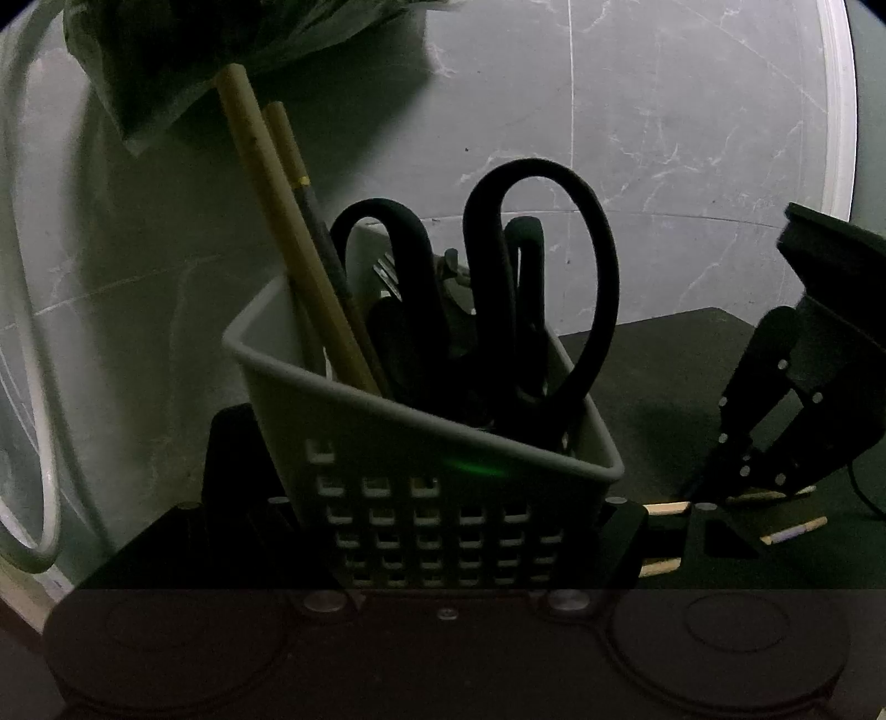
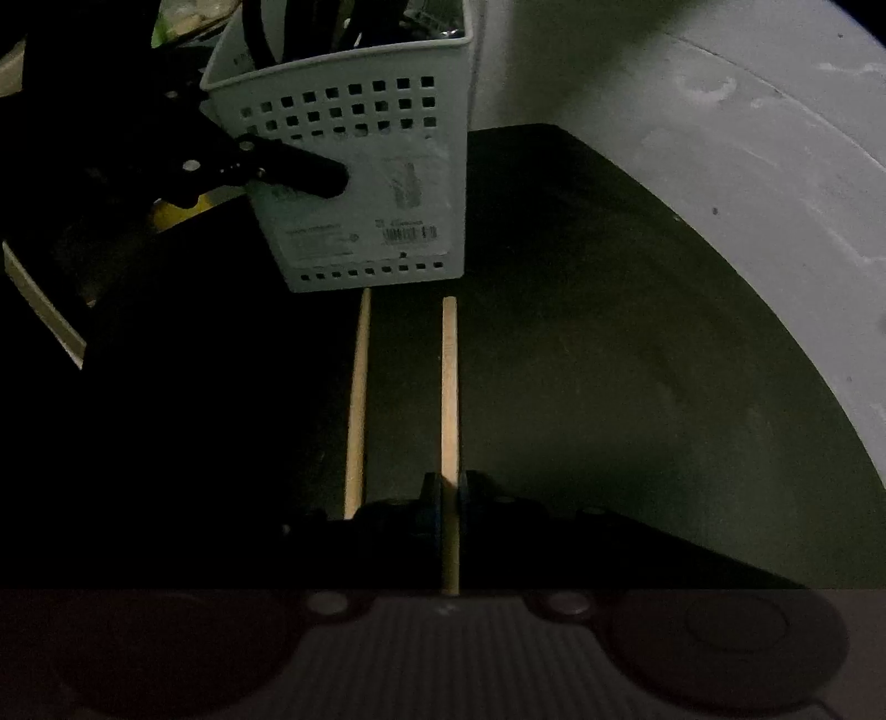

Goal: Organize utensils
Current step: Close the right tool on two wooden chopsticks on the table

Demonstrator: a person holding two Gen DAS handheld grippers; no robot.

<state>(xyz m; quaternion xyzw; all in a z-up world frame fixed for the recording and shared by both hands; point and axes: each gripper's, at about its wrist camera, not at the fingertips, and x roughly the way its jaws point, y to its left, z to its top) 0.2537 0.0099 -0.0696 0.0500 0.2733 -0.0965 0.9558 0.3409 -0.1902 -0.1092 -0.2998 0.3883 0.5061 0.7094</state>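
Observation:
A white perforated utensil basket stands on a dark mat and holds black-handled scissors, two wooden chopsticks and other dark utensils. My left gripper is shut on the basket's lower walls; one of its fingers presses the basket's side in the right wrist view. My right gripper is shut on a wooden chopstick lying on the mat. A second chopstick lies just left of it. The right gripper also shows in the left wrist view, low over the chopsticks.
The dark mat lies on a pale marble counter. A dark plastic bag hangs at the upper left and a white cable loops down the left side.

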